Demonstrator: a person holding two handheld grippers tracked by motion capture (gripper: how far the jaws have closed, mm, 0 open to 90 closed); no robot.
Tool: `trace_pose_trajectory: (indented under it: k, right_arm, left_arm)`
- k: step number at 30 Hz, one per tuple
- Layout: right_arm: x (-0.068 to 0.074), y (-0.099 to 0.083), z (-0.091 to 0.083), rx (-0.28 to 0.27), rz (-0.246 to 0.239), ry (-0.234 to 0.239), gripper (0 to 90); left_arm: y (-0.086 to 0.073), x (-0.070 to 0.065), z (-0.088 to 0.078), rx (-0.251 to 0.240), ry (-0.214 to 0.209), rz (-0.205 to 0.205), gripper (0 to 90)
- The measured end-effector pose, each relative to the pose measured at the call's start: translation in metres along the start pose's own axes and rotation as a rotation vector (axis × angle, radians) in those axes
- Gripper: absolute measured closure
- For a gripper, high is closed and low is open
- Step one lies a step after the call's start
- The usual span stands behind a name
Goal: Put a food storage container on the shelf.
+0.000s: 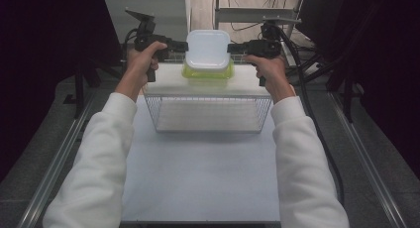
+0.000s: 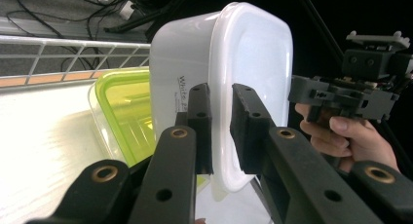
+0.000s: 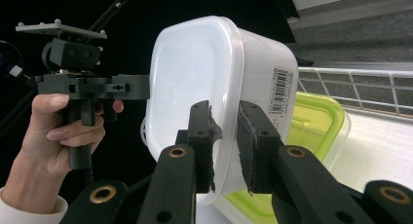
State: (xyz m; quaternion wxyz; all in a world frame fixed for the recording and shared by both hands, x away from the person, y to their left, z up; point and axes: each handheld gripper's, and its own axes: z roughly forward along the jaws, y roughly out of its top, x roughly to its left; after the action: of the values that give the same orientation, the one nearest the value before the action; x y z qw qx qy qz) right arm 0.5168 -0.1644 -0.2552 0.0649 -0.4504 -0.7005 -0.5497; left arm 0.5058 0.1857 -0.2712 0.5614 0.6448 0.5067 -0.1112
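Reaching in from the near edge across the white worktop (image 1: 198, 178), two white-sleeved arms pass a wire basket (image 1: 208, 114) that holds up a white shelf board (image 1: 168, 82). Above that board, the left claw (image 1: 184, 45) is clenched on the left rim of a white lidded container (image 1: 208, 48). The right claw (image 1: 231, 48) straddles the opposite rim, and I cannot tell whether its pads press; the container sits over a green-lidded box (image 1: 208, 73).

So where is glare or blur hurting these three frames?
High view: the white container and the shelf top wash out under bright light, and the surroundings go black. Left gripper view: the shelf top is blown out at left. Right gripper view: the near jaws look soft, while the barcode label stays readable.
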Motion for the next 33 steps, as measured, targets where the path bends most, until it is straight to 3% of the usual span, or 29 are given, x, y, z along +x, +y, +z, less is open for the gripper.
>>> trace_pose_trajectory:
  k: [8, 20, 28, 33]
  right_arm:
    - [-0.013, 0.007, 0.006, -0.005, 0.087, 0.026, 73.8]
    - [-0.033, 0.017, 0.016, -0.003, 0.219, 0.023, 74.8]
    - [-0.036, 0.018, 0.018, -0.013, 0.26, 0.043, 74.7]
    - [-0.031, 0.015, 0.017, -0.027, 0.229, 0.037, 70.5]
  left_arm:
    - [0.01, 0.015, 0.007, -0.005, -0.049, -0.107, 79.0]
    - [0.02, 0.034, 0.019, -0.016, -0.091, -0.241, 77.9]
    - [0.02, 0.034, 0.017, -0.021, -0.083, -0.235, 77.7]
    - [0.018, 0.028, 0.017, -0.046, -0.056, -0.17, 72.3]
